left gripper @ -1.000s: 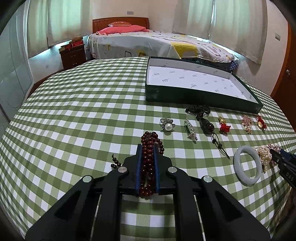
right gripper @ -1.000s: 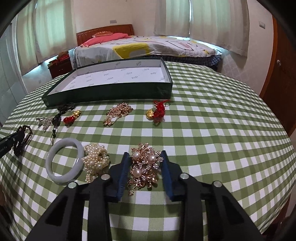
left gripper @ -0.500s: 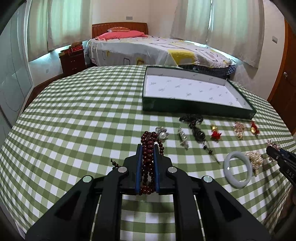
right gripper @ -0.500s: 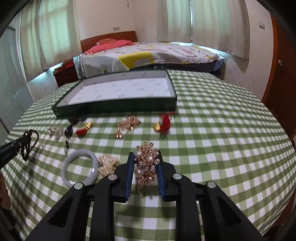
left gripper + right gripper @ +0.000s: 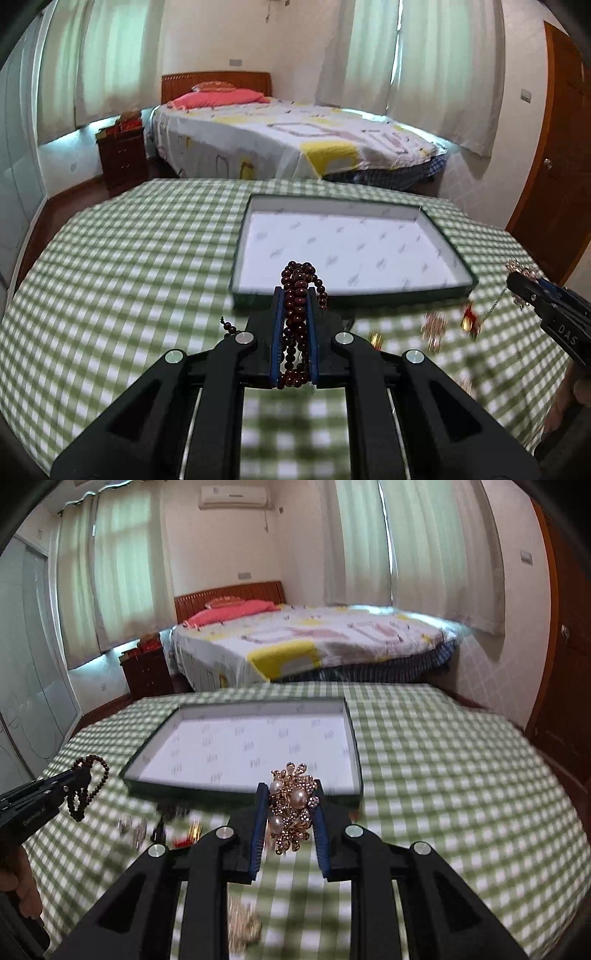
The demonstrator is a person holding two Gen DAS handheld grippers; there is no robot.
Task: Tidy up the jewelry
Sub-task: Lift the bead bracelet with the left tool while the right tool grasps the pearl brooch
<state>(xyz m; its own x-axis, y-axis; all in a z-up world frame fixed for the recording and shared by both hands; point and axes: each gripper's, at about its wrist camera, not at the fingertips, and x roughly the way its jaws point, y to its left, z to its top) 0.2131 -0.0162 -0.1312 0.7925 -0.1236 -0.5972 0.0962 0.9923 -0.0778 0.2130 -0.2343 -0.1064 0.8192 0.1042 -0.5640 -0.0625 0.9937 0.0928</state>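
Dark red bead bracelet [image 5: 295, 321] clamped between the left gripper [image 5: 294, 295] jaws, nearly closed. Right gripper [image 5: 289, 794] jaws, slightly wider, pinch a pearl brooch [image 5: 293, 806].

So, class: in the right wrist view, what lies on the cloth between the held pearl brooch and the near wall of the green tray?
Only bare checked tablecloth shows between the pearl brooch and the green tray; the other small jewelry lies blurred, left of the gripper.

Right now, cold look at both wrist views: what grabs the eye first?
The left gripper is shut on a dark red bead strand, lifted in front of the green tray. The right gripper is clamped on a gold pearl brooch, also in the air short of the tray. The tray's white lining is bare; blurred jewelry lies on the checked tablecloth below.
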